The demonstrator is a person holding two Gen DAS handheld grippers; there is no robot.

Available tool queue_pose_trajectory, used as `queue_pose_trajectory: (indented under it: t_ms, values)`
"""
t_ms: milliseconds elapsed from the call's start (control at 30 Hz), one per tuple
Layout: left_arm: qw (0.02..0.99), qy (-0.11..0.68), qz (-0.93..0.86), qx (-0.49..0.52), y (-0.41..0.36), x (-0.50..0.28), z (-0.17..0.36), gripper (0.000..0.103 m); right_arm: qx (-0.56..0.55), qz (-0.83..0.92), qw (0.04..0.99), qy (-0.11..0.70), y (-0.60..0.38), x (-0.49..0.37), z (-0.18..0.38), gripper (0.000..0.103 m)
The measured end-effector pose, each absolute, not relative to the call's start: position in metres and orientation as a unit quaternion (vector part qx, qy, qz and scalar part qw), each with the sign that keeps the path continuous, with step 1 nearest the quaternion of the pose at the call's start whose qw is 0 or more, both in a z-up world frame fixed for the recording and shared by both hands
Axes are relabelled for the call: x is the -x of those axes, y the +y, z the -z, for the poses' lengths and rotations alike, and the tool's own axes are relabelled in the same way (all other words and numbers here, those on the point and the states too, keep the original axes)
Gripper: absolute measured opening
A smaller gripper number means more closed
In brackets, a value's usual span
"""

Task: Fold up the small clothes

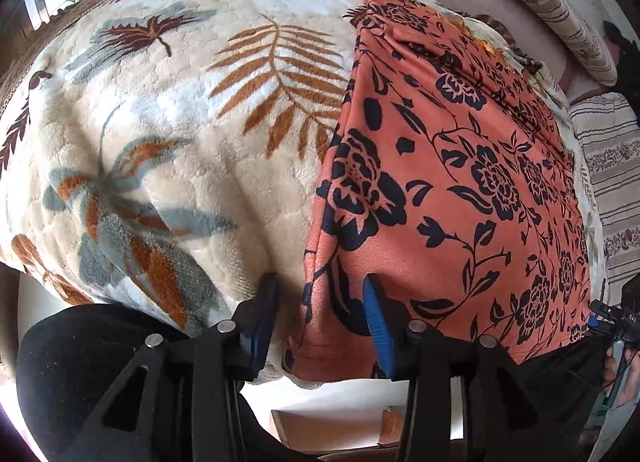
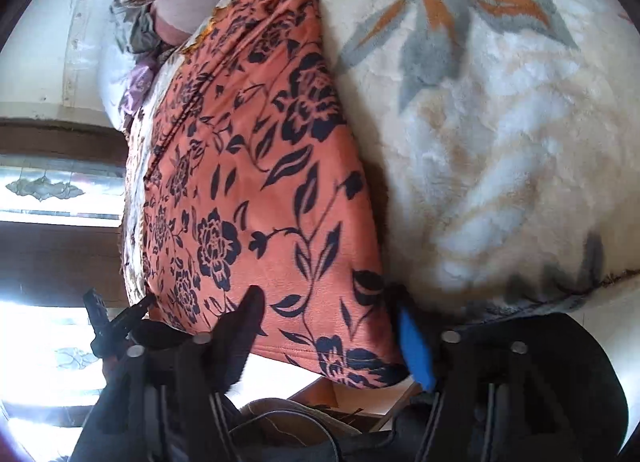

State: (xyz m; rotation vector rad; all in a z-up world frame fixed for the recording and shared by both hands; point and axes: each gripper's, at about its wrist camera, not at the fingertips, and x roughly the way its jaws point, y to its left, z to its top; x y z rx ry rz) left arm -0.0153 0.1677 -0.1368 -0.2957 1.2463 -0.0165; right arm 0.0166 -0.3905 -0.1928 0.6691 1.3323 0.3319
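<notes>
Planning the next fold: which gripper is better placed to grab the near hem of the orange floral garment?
Probably right. The right gripper is open with the orange black-flowered fleece garment hem between its fingers; the left gripper straddles only its side edge, one finger over the cream leaf-print blanket.

A garment [image 1: 448, 189] lies flat on a blanket [image 1: 168, 133], with pillows [image 1: 560, 9] beyond at one o'clock.

The orange black-flowered fleece garment [image 1: 448, 181] covers the near corner of the cream leaf-patterned plush blanket [image 1: 168, 149] beneath it. Its near hem passes behind the left gripper [image 1: 320, 326] in the left wrist view. The striped pillows [image 1: 552, 1] are cut off by the frame's edge.
</notes>
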Motion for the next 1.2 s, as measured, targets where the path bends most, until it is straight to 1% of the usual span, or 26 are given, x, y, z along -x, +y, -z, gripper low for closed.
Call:
queue_pose_trajectory:
  t_ms: [33,67,100,133,233,333,400,500,567,667,800,867,933,1000,1033,1067,1100,1133,1167,1200]
  values:
    - [0.805,0.578,0.012,0.129,0.164,0.014,0.136,0.040,-0.296,-0.148,0.725,0.604,-0.388,-0.017,0.193,0.073]
    - [0.809,0.576,0.023,0.120,0.161,0.014,0.134,0.003,-0.292,-0.148,0.727,0.604,-0.387,-0.019,0.193,0.060]
    - [0.808,0.577,0.032,0.118,0.159,0.012,0.132,0.005,-0.288,-0.143,0.727,0.607,-0.387,-0.020,0.194,0.016]
    - [0.812,0.569,0.036,0.122,0.160,0.011,0.127,0.005,-0.283,-0.132,0.725,0.614,-0.389,-0.021,0.196,0.008]
    - [0.834,0.528,0.058,0.151,0.168,0.011,0.099,0.005,-0.319,-0.139,0.723,0.596,-0.399,-0.020,0.191,0.008]
    - [0.842,0.498,0.075,0.194,0.180,0.007,0.079,0.005,-0.371,-0.162,0.736,0.543,-0.408,-0.019,0.164,0.008]
    - [0.832,0.515,0.068,0.194,0.181,-0.001,0.090,0.005,-0.379,-0.161,0.743,0.527,-0.411,-0.021,0.158,0.008]
    - [0.795,0.582,0.035,0.166,0.175,-0.011,0.130,0.005,-0.388,-0.143,0.721,0.557,-0.410,-0.027,0.187,0.008]
    - [0.795,0.586,0.032,0.156,0.172,-0.009,0.135,0.005,-0.383,-0.134,0.711,0.575,-0.407,-0.030,0.200,0.008]
    - [0.809,0.561,0.050,0.168,0.172,-0.017,0.113,0.005,-0.386,-0.149,0.720,0.558,-0.404,-0.038,0.185,0.008]
    - [0.839,0.506,0.083,0.181,0.175,-0.053,0.063,0.005,-0.402,-0.175,0.730,0.524,-0.405,-0.065,0.159,0.008]
    - [0.857,0.473,0.100,0.180,0.175,-0.085,0.033,0.005,-0.413,-0.189,0.742,0.493,-0.408,-0.094,0.138,0.008]
    - [0.871,0.440,0.109,0.187,0.176,-0.128,0.011,0.005,-0.429,-0.197,0.761,0.445,-0.418,-0.133,0.113,0.008]
    - [0.884,0.418,0.095,0.186,0.175,-0.177,0.005,0.007,-0.449,-0.186,0.779,0.396,-0.431,-0.178,0.095,0.008]
    - [0.887,0.412,0.075,0.195,0.175,-0.202,0.011,0.009,-0.467,-0.174,0.780,0.378,-0.438,-0.200,0.094,0.010]
    - [0.889,0.406,0.058,0.203,0.175,-0.226,0.021,0.017,-0.484,-0.163,0.778,0.366,-0.445,-0.224,0.098,0.012]
    - [0.889,0.413,0.040,0.196,0.174,-0.249,0.037,0.034,-0.495,-0.159,0.774,0.360,-0.448,-0.248,0.108,0.024]
    - [0.876,0.445,0.012,0.184,0.170,-0.273,0.060,0.077,-0.491,-0.153,0.773,0.371,-0.449,-0.272,0.121,0.041]
    - [0.862,0.478,-0.015,0.167,0.164,-0.293,0.082,0.084,-0.476,-0.126,0.771,0.404,-0.448,-0.292,0.139,0.081]
    - [0.853,0.499,-0.024,0.150,0.162,-0.305,0.100,0.084,-0.466,-0.078,0.769,0.430,-0.449,-0.301,0.157,0.084]
